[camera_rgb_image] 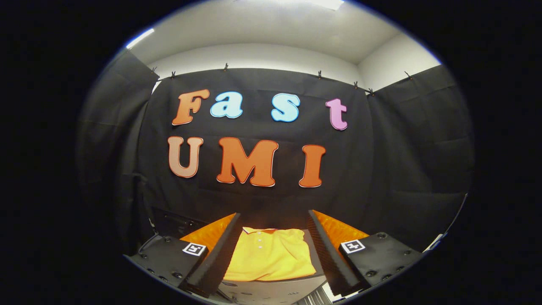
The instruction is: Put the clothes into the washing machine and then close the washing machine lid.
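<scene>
A yellow polo shirt (271,254) with an orange collar and small white buttons lies folded on a dark flat surface (271,287). It shows in the gap between my two fingers and a little ahead of them. My gripper (274,222) is open, its fingers spread wide to either side of the shirt and not touching it. Nothing is held. The shirt's left and right edges are hidden behind the fingers.
The black cloth booth wall (381,169) hangs close behind the shirt and wraps round both sides. A dark object (173,222) stands at the back left beside the left finger. White wall and ceiling show above the cloth.
</scene>
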Tool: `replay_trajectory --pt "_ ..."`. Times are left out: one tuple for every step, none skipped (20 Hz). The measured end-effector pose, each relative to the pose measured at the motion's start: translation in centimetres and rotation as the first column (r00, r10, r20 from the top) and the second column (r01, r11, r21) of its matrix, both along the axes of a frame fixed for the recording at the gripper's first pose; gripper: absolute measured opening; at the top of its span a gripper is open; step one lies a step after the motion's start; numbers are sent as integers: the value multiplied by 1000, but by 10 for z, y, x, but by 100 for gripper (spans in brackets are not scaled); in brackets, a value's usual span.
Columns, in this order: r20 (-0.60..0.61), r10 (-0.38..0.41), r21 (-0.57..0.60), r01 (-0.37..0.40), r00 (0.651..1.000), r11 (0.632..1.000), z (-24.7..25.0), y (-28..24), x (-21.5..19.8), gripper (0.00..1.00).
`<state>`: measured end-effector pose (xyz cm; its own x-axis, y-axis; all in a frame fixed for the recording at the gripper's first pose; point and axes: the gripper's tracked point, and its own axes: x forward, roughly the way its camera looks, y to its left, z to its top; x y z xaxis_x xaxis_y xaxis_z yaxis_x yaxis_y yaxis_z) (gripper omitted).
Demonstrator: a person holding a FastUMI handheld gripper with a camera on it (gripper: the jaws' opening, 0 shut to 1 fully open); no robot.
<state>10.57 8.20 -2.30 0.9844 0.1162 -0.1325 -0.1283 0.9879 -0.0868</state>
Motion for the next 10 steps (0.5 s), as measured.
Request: replay_trajectory --pt "-28 13 -2 -13 1000 1000 -9 6 14 99" --pt "-55 28 -3 -28 998 1000 -19 12 28 99" --pt "-93 39 -9 -40 995 999 -32 18 46 99" --pt "-135 52 -15 -54 990 998 -47 23 63 98" --pt "-176 56 -17 -60 983 998 -61 27 82 98" --pt "-215 58 -22 -64 975 998 -76 31 99 98" --pt "-255 51 -33 -62 966 998 -93 33 114 98" --pt "-292 44 -43 -59 955 997 -112 33 128 98" --pt "-326 44 -49 -63 944 997 -130 35 140 98" --pt "-364 42 -52 -66 931 996 -149 37 147 98"
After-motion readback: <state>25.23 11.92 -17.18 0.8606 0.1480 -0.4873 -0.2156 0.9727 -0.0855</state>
